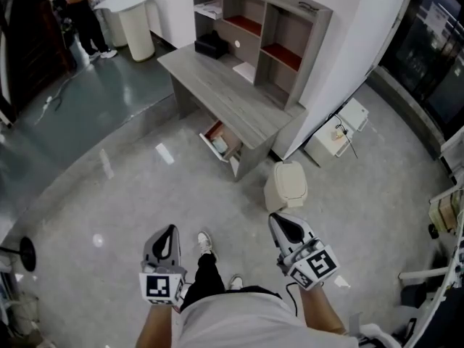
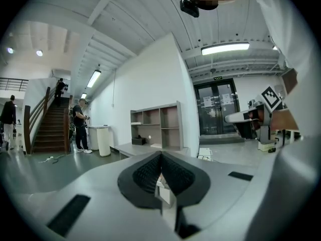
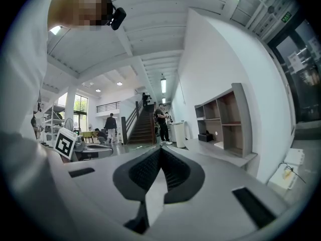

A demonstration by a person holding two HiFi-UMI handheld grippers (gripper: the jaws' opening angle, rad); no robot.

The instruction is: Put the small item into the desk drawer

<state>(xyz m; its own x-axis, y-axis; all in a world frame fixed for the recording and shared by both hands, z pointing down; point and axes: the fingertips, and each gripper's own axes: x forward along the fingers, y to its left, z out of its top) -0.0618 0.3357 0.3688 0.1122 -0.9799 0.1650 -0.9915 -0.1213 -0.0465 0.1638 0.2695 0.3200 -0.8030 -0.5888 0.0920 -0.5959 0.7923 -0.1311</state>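
Two closed grippers, held level well short of the grey wood-grain counter: left gripper clenched on the small white boxy item bound for the counter's open reddish-lined drawer, right gripper shut on nothing, probably free for closing it.

We see the small item, a pale boxy piece, pinched between the closed fingers of the left gripper. The desk drawer stands pulled open from the desk, at twelve o'clock from us, well apart, its lining reddish-brown.
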